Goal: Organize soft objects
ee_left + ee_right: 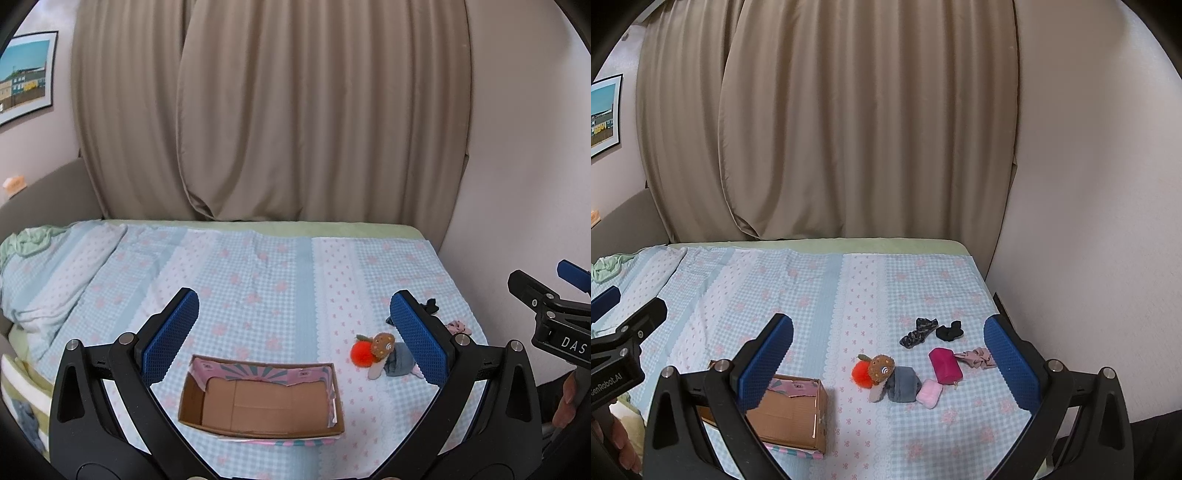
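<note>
Both grippers gape above box (262, 400) and toys (873, 373)

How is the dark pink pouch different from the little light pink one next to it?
The dark pink pouch is deep magenta; the light pink pouch is pale, like candy floss. The dark pink pouch looks bigger and boxier, while the light pink pouch looks smaller and flatter. The dark pink pouch lies farther back, the light pink pouch nearer the camera. Both look soft and lie on the checked bedspread, outside the cardboard box.

cardboard box (798, 413): near end hidden behind right finger | framed picture (26, 74): cut by edge | pink scrunchie (458, 326): mostly hidden
</note>
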Demonstrator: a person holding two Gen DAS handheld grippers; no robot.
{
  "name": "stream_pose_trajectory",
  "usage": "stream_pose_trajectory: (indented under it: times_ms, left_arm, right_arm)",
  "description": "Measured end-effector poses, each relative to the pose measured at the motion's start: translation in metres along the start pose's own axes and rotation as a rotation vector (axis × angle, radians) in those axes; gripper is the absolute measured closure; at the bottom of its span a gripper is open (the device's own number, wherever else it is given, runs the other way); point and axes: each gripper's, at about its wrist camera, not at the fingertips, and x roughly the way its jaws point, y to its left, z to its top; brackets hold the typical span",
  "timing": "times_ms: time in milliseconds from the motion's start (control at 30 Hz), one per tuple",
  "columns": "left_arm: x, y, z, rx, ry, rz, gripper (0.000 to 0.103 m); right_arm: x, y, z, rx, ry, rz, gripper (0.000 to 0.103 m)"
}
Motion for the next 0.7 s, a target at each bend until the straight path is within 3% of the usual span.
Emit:
stream_pose_trajectory:
  times_ms: [700]
  left_arm:
    - [0.0004, -0.0025, 0.0013, 0.006, -0.012, -0.003, 0.0]
  right_arm:
    - [0.0014, 0.0018, 0.0034, 0.002, -0.017, -0.008, 0.0]
